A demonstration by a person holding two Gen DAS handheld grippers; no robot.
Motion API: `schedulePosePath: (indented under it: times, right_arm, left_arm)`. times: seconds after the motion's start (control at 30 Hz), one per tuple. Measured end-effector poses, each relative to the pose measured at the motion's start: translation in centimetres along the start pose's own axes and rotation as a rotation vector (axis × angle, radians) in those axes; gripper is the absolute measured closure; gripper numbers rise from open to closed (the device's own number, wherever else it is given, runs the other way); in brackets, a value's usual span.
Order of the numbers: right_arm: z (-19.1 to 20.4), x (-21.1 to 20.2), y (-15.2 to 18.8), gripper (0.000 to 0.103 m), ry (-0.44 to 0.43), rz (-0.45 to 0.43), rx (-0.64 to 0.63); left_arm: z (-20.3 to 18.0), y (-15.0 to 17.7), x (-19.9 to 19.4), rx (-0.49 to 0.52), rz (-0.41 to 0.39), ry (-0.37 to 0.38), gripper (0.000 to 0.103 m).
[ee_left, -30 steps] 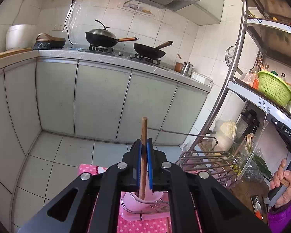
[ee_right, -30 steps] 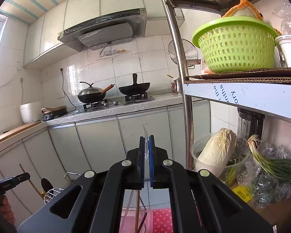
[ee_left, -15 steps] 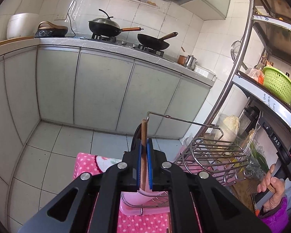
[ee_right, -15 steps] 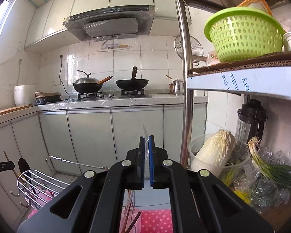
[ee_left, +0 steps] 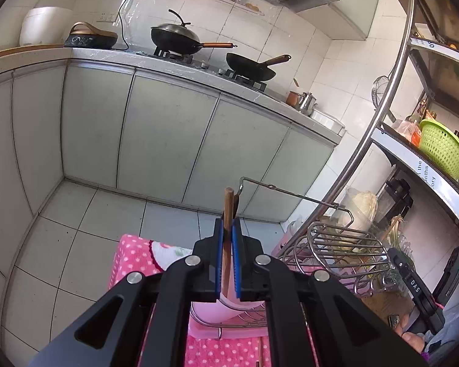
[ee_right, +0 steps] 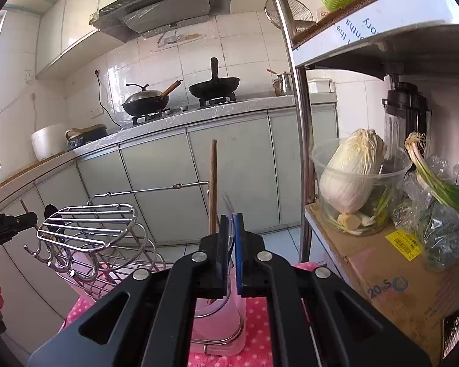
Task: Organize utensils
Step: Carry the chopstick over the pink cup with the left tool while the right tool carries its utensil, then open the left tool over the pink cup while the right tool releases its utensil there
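My left gripper (ee_left: 228, 224) is shut on an upright wooden utensil handle (ee_left: 228, 205), held above a pink holder (ee_left: 226, 309) in a wire frame. In the right wrist view my right gripper (ee_right: 231, 218) is shut on a thin clear plastic utensil (ee_right: 226, 205), just above the same pink holder (ee_right: 217, 315). A second wooden handle (ee_right: 212, 183) stands upright in that holder, left of my fingers. The left gripper (ee_right: 15, 223) shows at the left edge, with a dark utensil head (ee_right: 50, 212) just beyond its tip. The right gripper (ee_left: 410, 281) shows at the far right of the left wrist view.
A chrome wire rack (ee_right: 91, 223) with hooks stands on the pink dotted cloth (ee_left: 128, 260) beside the holder. A metal shelf post (ee_right: 303, 153) rises on the right, with a cabbage tub (ee_right: 352, 183), greens and a cardboard box (ee_right: 382, 275). Grey cabinets and a tiled floor lie beyond.
My right gripper has sunk with the clear utensil, so the rack, the pink holder and the standing wooden handle now fill its view. The left gripper rolled slightly and kept its grip.
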State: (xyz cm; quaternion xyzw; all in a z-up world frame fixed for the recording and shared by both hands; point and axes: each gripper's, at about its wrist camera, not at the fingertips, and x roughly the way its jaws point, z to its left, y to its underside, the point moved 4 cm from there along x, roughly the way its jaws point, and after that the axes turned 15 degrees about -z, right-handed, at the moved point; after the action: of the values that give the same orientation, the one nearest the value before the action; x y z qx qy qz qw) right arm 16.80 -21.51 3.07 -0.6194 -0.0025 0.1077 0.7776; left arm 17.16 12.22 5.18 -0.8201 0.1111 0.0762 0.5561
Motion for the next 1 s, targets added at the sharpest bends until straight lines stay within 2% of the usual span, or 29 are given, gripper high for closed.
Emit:
schedulePosePath:
  times: [0.23, 0.3, 0.37, 0.4, 0.63, 0.8, 1.0]
  right_arm:
    - [-0.8, -0.1, -0.2, 0.099, -0.029, 0.018, 0.090]
    - [-0.8, -0.1, -0.2, 0.099, -0.032, 0.032, 0.089]
    - [-1.0, -0.1, -0.3, 0.099, -0.036, 0.043, 0.100]
    - [-1.0, 0.0, -0.4, 0.099, -0.037, 0.047, 0.097]
    - [-0.9, -0.5, -2.0, 0.097, -0.036, 0.036, 0.088]
    - [-0.4, -0.6, -2.5, 0.081, -0.048, 0.059, 0.062]
    - [-0.2, -2.1, -3.3, 0.081, -0.050, 0.033, 0.062]
  left_arm:
    - [1.1, -0.3, 0.6, -0.088, 0.013, -0.008, 0.096]
    - [1.2, -0.3, 0.6, -0.094, 0.014, -0.016, 0.089]
    - [1.3, -0.5, 0.3, -0.087, 0.004, -0.024, 0.071]
    - [1.3, -0.6, 0.1, -0.085, -0.005, -0.024, 0.070]
    - [0.8, -1.4, -1.1, -0.067, -0.033, -0.007, 0.064]
    - [0.3, -1.4, -1.4, -0.053, -0.024, -0.003, 0.064]
    - [-0.2, -1.3, -2.3, -0.035, -0.037, -0.006, 0.064]
